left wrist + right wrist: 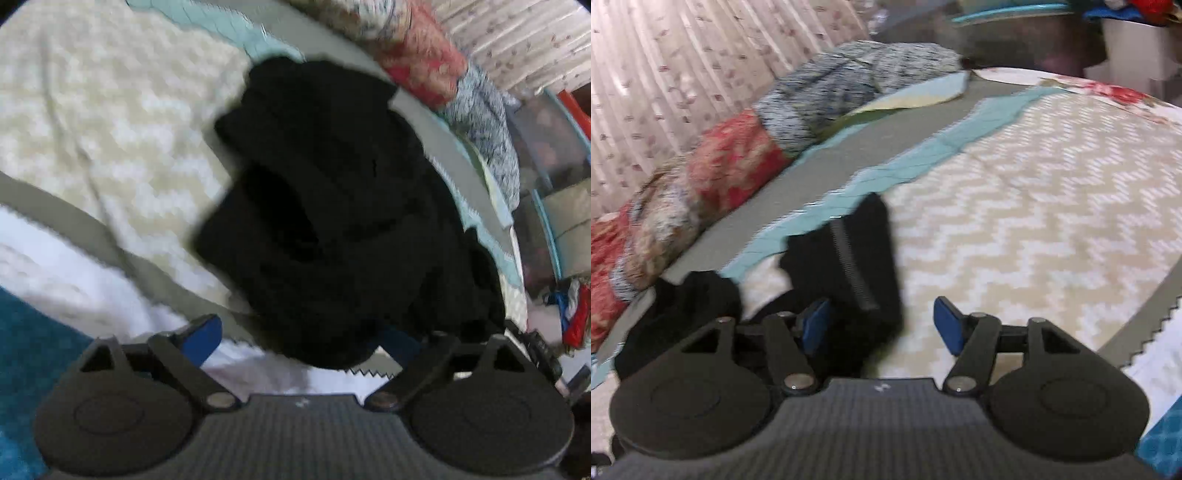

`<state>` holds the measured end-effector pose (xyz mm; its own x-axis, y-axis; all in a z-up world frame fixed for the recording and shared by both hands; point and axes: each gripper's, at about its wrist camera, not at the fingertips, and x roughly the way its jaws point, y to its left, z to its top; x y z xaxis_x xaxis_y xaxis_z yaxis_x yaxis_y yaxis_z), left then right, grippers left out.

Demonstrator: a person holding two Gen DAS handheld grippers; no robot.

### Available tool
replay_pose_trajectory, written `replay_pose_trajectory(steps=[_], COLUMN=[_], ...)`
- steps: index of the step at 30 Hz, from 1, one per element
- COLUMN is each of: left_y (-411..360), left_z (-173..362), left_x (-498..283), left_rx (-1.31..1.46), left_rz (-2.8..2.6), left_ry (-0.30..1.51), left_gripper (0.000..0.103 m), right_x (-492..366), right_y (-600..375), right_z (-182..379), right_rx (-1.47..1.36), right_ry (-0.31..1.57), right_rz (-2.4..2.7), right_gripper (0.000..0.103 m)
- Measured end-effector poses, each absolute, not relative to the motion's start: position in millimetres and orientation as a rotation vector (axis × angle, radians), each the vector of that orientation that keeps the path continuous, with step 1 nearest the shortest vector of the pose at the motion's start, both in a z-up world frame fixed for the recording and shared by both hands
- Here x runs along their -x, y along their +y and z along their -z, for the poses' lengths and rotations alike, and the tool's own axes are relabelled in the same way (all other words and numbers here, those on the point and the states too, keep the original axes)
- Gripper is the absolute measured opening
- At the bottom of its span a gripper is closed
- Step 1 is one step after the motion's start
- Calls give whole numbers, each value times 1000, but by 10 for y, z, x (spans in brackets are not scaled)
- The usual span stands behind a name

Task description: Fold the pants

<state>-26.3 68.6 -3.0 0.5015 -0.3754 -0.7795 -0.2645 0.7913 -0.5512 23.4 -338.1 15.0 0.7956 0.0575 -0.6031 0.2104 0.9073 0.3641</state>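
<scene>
Black pants [332, 221] bunched on bed [1034, 184]; both hand-held grippers [882, 325] [303, 343] apart.

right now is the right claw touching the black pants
Cannot tell. In the right wrist view the open right claw has the black pants lying between its blue pads, but blur hides any contact.

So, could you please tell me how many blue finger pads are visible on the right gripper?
2: one pad left of the open gap, against the black pants; the other right of it, over the bedspread.
</scene>
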Motion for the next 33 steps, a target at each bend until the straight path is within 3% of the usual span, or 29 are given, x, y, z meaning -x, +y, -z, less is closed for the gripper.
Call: replay_pose_trajectory(steps=[1, 2, 3, 4, 5, 6, 8, 15, 19, 25, 28, 30, 33], left_y=[633, 564, 527, 524, 556, 635, 815, 1642, 1949, 1951, 1798, 1809, 1913], left_z=[78, 104, 117, 96, 69, 29, -110, -902, -1027, -585, -459, -475, -688], left_x=[247, 217, 187, 160, 156, 171, 285, 1121, 1390, 1488, 1567, 1671, 1925], left_rx=[660, 619, 572, 554, 575, 622, 656, 652, 654, 687, 547, 520, 512], left_rz=[79, 79, 64, 46, 58, 73, 65, -41, -140, -139, -162, -145, -152], left_ry=[1065, 1059, 1060, 1060, 1059, 1057, 1029, 881, 884, 1049, 1117, 1112, 1028], left_gripper=[81, 57, 46, 25, 19, 18, 16, 16, 16, 18, 24, 33, 49], right_x=[-315, -435, -571, -699, -785, -884, -975, -359, 83, 253, 310, 383, 358], right_y=[-3371, -3394, -3405, -3370, -3371, -3395, -3501, -3790, -4005, -4154, -4310, -4527, -4570], right_z=[-117, -38, 38, 85, 144, 184, 235, -532, -978, -831, -649, -631, -749], right_rx=[-440, -455, -475, -484, -477, -463, -524, -661, -635, -456, -400, -474, -444], right_ry=[653, 660, 678, 698, 701, 700, 724, 396, 248, 349, 404, 397, 370], right_rz=[80, 71, 68, 71, 68, 63, 45, 31, 78, 360, 524, 549, 538], right_gripper=[66, 66, 66, 65, 60, 36, 5, 4, 4, 4, 11, 26, 26])
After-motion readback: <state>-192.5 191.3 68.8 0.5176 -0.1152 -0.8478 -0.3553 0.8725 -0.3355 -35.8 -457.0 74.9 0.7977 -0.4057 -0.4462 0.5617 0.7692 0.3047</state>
